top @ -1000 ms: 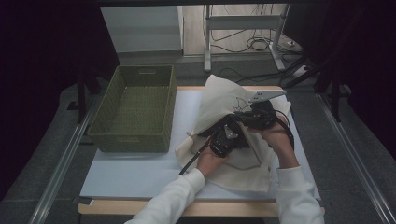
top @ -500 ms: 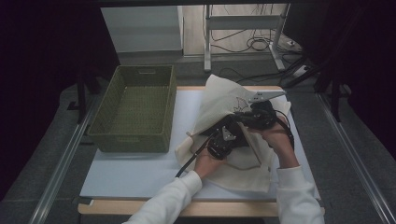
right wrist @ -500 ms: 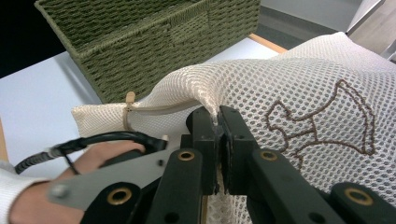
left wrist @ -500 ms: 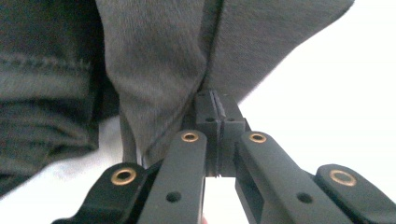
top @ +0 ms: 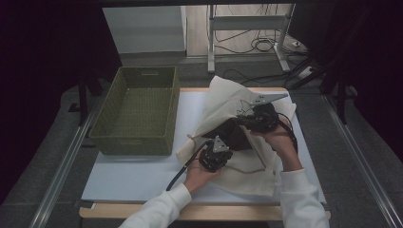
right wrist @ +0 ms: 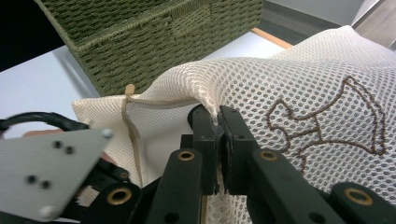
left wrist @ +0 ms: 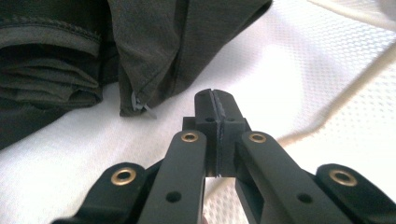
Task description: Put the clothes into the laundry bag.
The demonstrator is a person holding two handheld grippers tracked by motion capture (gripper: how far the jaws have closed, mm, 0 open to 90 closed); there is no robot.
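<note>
bag [top: 247, 164]: mid-table, right of basket [top: 135, 111], mouth lifted, long axis away from person | brown stitched emblem, unreadable | right gripper [right wrist: 217, 116]: clamping bag edge | left gripper [left wrist: 217, 105]: closed, empty, near garment [left wrist: 154, 46]

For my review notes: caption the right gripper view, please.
Right hand-held gripper pinches mesh laundry bag edge beside green woven basket.

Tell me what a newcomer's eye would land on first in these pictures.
The cream mesh bag draped over the right half of the white table stands out first, its edge pinched by the shut right tool. Dark clothing lies inside the bag's mouth, with the left tool shut and empty just in front of it. To the left stands a green woven basket.
</note>
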